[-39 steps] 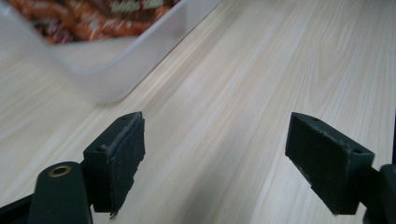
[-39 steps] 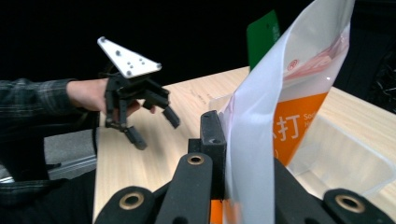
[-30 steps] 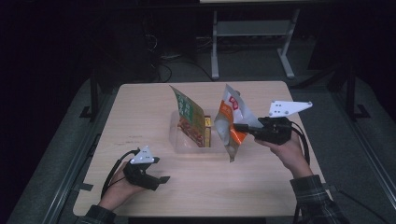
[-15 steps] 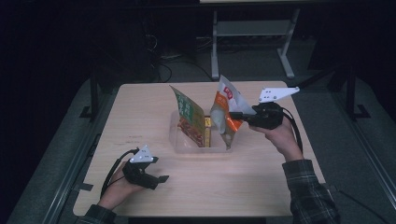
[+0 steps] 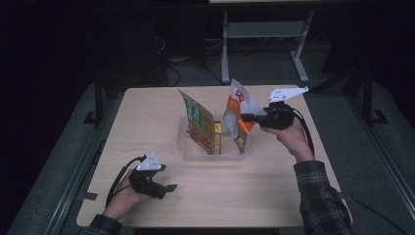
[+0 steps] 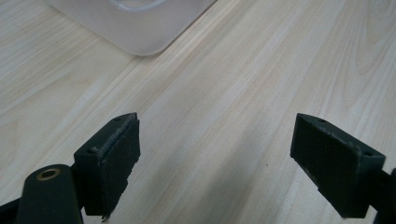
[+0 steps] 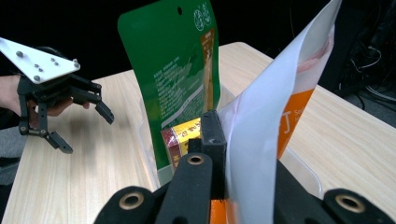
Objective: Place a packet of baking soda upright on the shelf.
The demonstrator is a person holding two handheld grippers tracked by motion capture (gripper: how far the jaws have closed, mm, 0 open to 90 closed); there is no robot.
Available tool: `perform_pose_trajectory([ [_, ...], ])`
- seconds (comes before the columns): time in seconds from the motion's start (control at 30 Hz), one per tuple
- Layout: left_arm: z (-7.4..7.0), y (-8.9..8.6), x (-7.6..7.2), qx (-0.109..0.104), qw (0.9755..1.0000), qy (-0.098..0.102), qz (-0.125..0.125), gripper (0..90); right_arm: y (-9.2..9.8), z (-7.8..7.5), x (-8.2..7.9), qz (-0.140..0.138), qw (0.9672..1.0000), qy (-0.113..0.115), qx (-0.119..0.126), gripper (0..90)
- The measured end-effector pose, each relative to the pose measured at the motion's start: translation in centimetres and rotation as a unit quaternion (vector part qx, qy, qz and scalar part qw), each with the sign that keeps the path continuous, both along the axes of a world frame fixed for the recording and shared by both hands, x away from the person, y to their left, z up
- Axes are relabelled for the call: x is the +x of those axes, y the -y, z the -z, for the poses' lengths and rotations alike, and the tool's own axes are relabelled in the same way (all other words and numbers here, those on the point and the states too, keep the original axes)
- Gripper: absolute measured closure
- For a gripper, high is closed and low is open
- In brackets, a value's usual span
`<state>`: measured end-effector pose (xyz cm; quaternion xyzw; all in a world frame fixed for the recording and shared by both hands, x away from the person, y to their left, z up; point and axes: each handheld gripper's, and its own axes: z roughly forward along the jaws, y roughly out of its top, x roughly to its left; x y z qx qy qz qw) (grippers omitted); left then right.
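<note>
My right gripper (image 5: 243, 117) is shut on the edge of a white and orange pouch (image 5: 237, 115). The pouch hangs upright, with its lower end inside the right end of a clear plastic bin (image 5: 215, 157). In the right gripper view the jaws (image 7: 224, 140) pinch the pouch's white side (image 7: 275, 107). A green pouch (image 5: 198, 122) leans in the bin's left part, and a small yellow and red box (image 5: 217, 139) stands between the two pouches. My left gripper (image 5: 169, 188) rests on the table at the front left, open and holding nothing (image 6: 217, 140).
The bin stands mid-table, and its rounded corner (image 6: 135, 28) lies ahead of the left jaws. Bare light wood tabletop (image 5: 274, 191) surrounds it. A metal stand (image 5: 264, 34) and dark floor lie beyond the far edge. The left gripper (image 7: 81, 123) appears across the bin in the right gripper view.
My right hand has carried the white and orange pouch away from the person, toward the table's far side, bringing its lower end into the bin. The left gripper has stayed put.
</note>
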<state>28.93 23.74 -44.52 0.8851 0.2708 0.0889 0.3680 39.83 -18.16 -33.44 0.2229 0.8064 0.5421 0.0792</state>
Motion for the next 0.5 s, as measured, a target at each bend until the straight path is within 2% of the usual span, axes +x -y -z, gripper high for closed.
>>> perform_pose_trajectory([
  [0.2, 0.0, -0.1, 0.0, 0.002, 1.0000, -0.001, 0.001, 15.2, -0.6, -0.7, 0.4, -0.007, 0.9998, 0.013, -0.013, 90.0],
  [0.3, 0.0, -0.1, 0.0, 0.002, 1.0000, -0.004, 0.000, 15.2, -0.8, -0.5, 0.6, -0.007, 0.9998, 0.010, -0.014, 90.0],
  [0.5, 0.1, 0.0, 0.1, 0.006, 1.0000, -0.004, 0.004, 15.2, -1.0, 0.4, 0.9, 0.001, 0.9986, 0.001, -0.053, 90.0],
])
